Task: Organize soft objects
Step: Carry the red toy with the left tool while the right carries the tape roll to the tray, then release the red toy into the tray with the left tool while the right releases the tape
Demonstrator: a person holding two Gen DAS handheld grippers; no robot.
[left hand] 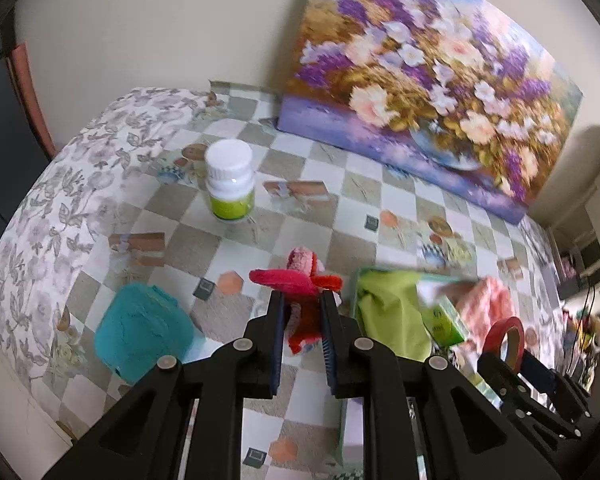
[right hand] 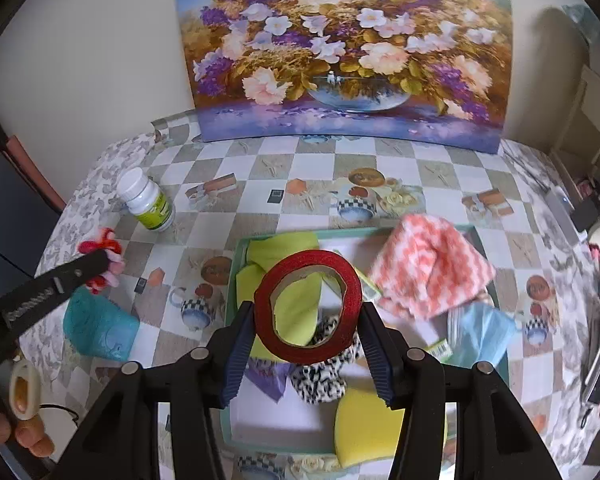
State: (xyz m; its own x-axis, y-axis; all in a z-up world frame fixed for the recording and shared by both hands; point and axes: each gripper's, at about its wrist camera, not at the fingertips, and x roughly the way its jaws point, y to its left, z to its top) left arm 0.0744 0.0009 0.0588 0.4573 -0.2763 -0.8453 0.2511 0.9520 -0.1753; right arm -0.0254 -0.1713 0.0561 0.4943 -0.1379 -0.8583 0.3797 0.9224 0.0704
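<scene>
Jaws of the left gripper [left hand: 302, 300] clench a red-and-pink plush toy [left hand: 300, 280]; the right gripper [right hand: 308, 316] grasps a red tape roll [right hand: 342, 276] above the tray [right hand: 230, 308].

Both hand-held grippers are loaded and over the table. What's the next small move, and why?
Probably carry the left hand-held gripper rightward over the teal tray and release there. It is shut on the red and pink fuzzy toy, a soft thing, while the tray already holds cloths. The right hand-held gripper grips a red tape roll, not soft, so it likely goes elsewhere.
</scene>
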